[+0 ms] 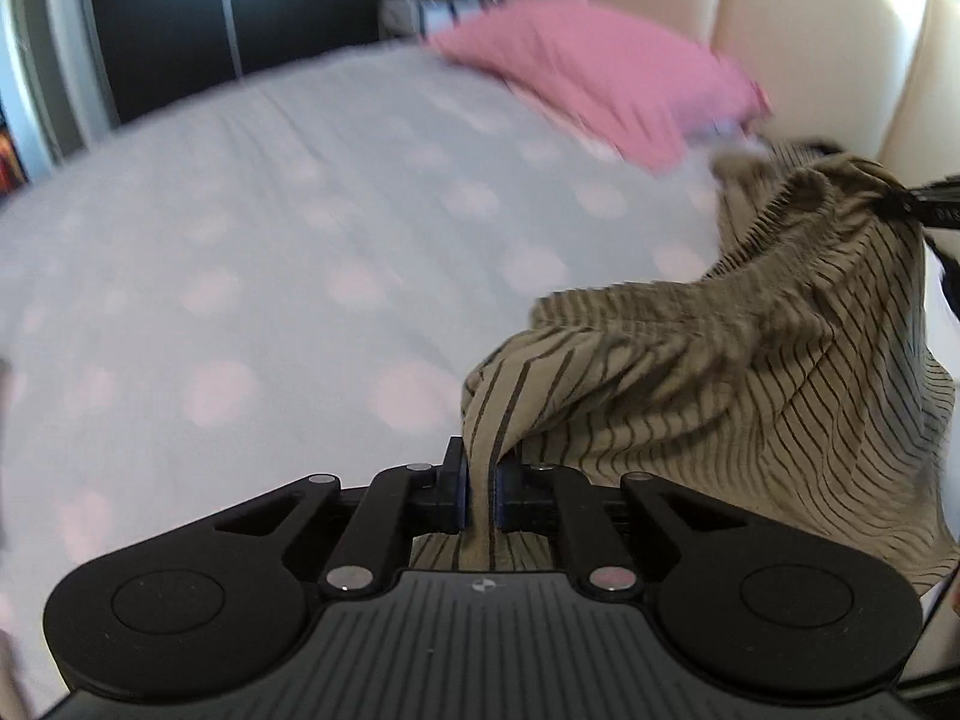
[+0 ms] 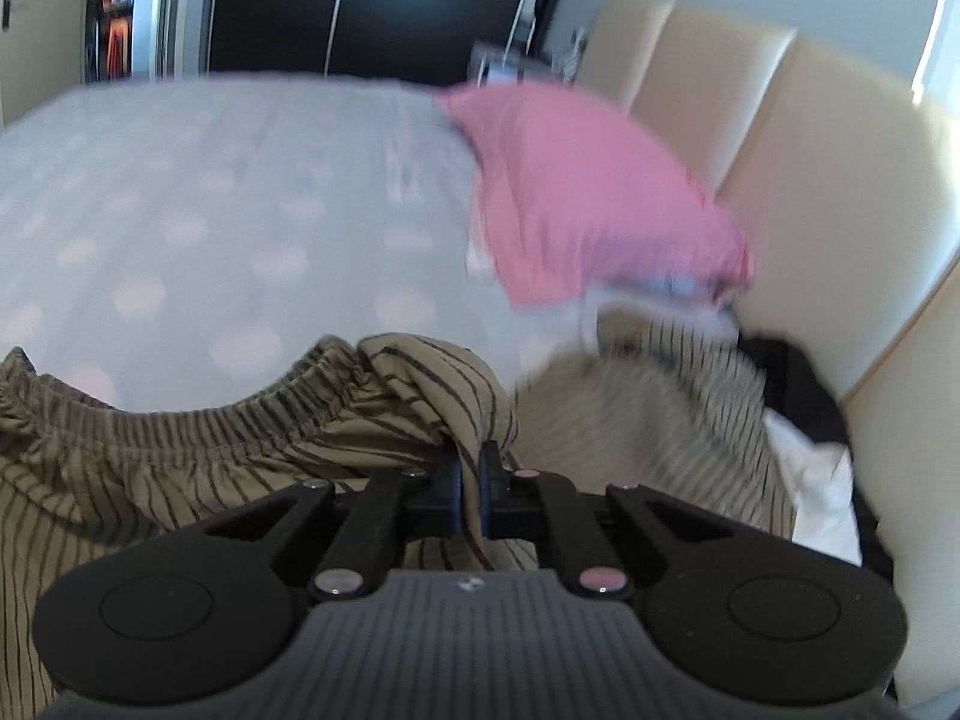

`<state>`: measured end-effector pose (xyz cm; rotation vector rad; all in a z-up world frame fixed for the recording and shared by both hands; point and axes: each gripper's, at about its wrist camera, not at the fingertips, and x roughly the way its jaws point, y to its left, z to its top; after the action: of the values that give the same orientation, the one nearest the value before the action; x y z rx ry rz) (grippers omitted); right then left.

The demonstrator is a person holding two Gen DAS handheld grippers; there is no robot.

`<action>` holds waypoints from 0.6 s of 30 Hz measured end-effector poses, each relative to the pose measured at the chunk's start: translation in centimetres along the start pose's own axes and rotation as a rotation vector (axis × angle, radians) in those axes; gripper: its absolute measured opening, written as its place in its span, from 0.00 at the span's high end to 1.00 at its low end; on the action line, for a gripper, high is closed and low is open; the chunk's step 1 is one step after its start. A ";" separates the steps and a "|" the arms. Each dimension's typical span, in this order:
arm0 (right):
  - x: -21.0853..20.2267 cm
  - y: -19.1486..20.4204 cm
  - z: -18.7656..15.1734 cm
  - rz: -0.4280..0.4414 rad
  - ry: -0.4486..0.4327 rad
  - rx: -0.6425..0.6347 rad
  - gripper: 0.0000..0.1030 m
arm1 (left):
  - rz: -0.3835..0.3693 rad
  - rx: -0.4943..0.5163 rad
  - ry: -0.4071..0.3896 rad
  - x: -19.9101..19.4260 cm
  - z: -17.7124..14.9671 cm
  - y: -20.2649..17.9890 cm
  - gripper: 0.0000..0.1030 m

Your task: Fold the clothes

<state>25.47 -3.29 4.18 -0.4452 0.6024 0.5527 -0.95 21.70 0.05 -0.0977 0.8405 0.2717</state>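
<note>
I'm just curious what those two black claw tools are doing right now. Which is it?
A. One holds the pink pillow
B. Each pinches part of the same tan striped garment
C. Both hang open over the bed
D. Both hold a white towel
B: the left gripper and right gripper each have their fingers closed on the tan striped garment, which hangs between them above the bed.

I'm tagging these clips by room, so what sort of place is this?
Most likely a bedroom: a wide bed with a dotted sheet, a pink pillow against a cream padded headboard, and dark wardrobe doors behind.
</note>
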 end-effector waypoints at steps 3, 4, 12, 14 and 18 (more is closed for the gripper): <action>-3.2 1.8 2.7 0.017 -0.085 0.012 0.94 | 0.068 -0.008 -0.089 -4.3 1.9 2.9 0.94; -4.3 2.4 3.6 0.022 -0.114 0.014 0.94 | 0.091 -0.011 -0.122 -5.8 2.6 3.6 0.94; -12.4 6.8 8.9 0.126 -0.300 0.056 0.94 | 0.228 -0.046 -0.334 -16.9 5.7 8.9 0.94; -13.4 8.0 8.9 0.168 -0.306 0.056 0.94 | 0.253 -0.044 -0.358 -18.7 5.4 9.8 0.94; -13.6 10.6 6.8 0.254 -0.252 0.052 0.94 | 0.278 -0.038 -0.308 -18.2 3.1 10.8 0.93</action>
<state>12.45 3.72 15.33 -0.2451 0.4321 0.8193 -13.29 29.01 15.94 0.0264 0.5410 0.5493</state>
